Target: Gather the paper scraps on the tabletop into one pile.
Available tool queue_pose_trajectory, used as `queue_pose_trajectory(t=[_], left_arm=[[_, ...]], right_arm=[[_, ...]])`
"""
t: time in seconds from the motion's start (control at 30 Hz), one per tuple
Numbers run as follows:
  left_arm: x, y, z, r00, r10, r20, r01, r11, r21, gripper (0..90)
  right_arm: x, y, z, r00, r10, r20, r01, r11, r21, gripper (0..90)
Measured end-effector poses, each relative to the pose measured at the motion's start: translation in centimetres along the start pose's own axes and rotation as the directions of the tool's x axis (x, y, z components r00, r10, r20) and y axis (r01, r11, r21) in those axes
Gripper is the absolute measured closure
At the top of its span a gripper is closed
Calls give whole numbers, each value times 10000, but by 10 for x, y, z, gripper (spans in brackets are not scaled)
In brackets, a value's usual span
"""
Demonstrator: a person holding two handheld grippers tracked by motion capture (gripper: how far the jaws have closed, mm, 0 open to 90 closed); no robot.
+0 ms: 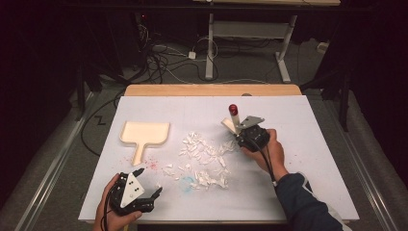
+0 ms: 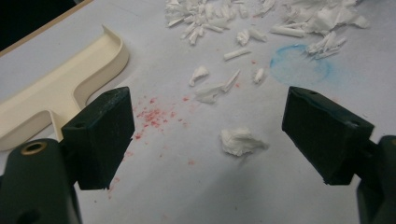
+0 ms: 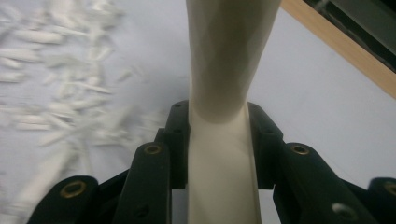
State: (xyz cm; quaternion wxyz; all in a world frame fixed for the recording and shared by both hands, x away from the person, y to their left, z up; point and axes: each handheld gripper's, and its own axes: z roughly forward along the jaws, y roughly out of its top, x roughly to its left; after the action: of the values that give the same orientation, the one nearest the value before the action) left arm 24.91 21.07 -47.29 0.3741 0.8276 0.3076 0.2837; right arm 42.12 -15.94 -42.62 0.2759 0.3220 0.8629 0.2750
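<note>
White paper covers the table (image 1: 308, 159), strewn with shredded paper scraps (image 1: 204, 159) at its centre. Right tongs (image 1: 239, 131) are clamped on a cream brush handle (image 3: 224, 140), apparently red-tipped, just beside the scraps. Left tongs (image 1: 149, 183) rest spread apart, holding nothing, near the cream dustpan (image 1: 144, 134).

The right gripper (image 1: 239, 131) holds a cream brush (image 1: 232, 121) beside scattered paper scraps (image 1: 202, 159), the dustpan (image 1: 143, 134) well apart.

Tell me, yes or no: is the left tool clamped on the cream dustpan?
No. The left tool stands open over bare table, with the dustpan lying apart beside one jaw.
</note>
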Motion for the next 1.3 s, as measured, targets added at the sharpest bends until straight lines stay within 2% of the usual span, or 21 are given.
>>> queue_pose_trajectory(t=[0.03,0.07,0.13,0.17,0.2,0.27,0.3,0.4,0.47,0.53,0.63,0.67,0.73,0.83,0.9,0.93,0.97,1.03,1.17,1.23,1.3], left_arm=[[0,0,0,10000,-3,-24,3,10000,-25,164],[1,0,-1,10000,-14,-29,14,10000,-65,164],[1,0,-1,10000,-12,-25,12,10000,-88,164],[1,0,-1,10000,2,-22,-3,10000,-80,164],[0,0,-1,10000,-13,-11,12,10000,-94,164],[0,0,-1,10000,-1,-22,1,10000,-91,164],[-1,0,-1,10000,17,-22,-17,10000,-85,164],[-1,1,-1,10000,39,-7,-39,10000,-69,164],[-1,1,-1,10000,14,44,-14,10000,-62,164],[-2,2,-1,10000,28,72,-28,10000,-69,164],[-3,2,0,10000,33,80,-33,10000,-66,164],[-3,2,0,10000,27,84,-27,10000,-61,164],[-3,2,0,9999,-67,75,68,9999,-77,164],[-3,3,-1,10000,-97,12,97,9999,-142,164],[-3,3,-2,9999,-143,-5,143,9997,-176,164],[-3,3,-2,9999,-145,3,145,9997,-178,164],[-3,3,-2,9999,-150,17,151,9997,-179,164],[-3,2,-1,9999,-131,47,132,9998,-141,164],[-2,3,1,9996,-264,67,265,9996,-122,164],[-2,4,2,9997,-222,101,223,9997,-102,164],[-3,4,3,9998,-168,133,169,9998,-74,164]], right_arm=[[5,1,0,9999,-94,-97,93,10000,-30,681],[20,5,-1,9978,-531,-400,526,9985,-131,681],[27,7,-3,9958,-726,-550,715,9972,-221,681],[38,8,-7,9904,-1007,-944,970,9944,-425,681],[38,8,-7,9904,-1007,-944,970,9944,-425,681],[48,8,-12,9851,-1298,-1127,1243,9907,-546,681],[58,8,-19,9765,-1594,-1453,1508,9862,-682,681],[63,6,-27,9702,-1685,-1743,1551,9840,-879,682],[65,5,-33,9690,-1743,-1754,1586,9823,-999,683],[62,3,-41,9694,-1697,-1773,1513,9821,-1124,682],[53,2,-51,9774,-1418,-1569,1195,9824,-1438,683],[45,1,-59,9821,-1174,-1470,924,9816,-1672,682],[42,1,-61,9828,-1128,-1466,869,9812,-1721,682],[27,-4,-65,9887,-669,-1345,422,9831,-1784,682],[14,-8,-62,9916,-192,-1276,-32,9848,-1737,682],[11,-9,-62,9926,-125,-1208,-87,9848,-1736,682],[11,-9,-62,9926,-125,-1208,-87,9848,-1736,682],[2,-12,-57,9963,39,-854,-188,9844,-1747,682],[-6,-11,-47,9976,227,-652,-339,9837,-1766,682],[-11,-9,-38,9988,300,-380,-370,9793,-1991,682],[-14,-5,-28,9997,197,117,-169,9784,-2059,683]])
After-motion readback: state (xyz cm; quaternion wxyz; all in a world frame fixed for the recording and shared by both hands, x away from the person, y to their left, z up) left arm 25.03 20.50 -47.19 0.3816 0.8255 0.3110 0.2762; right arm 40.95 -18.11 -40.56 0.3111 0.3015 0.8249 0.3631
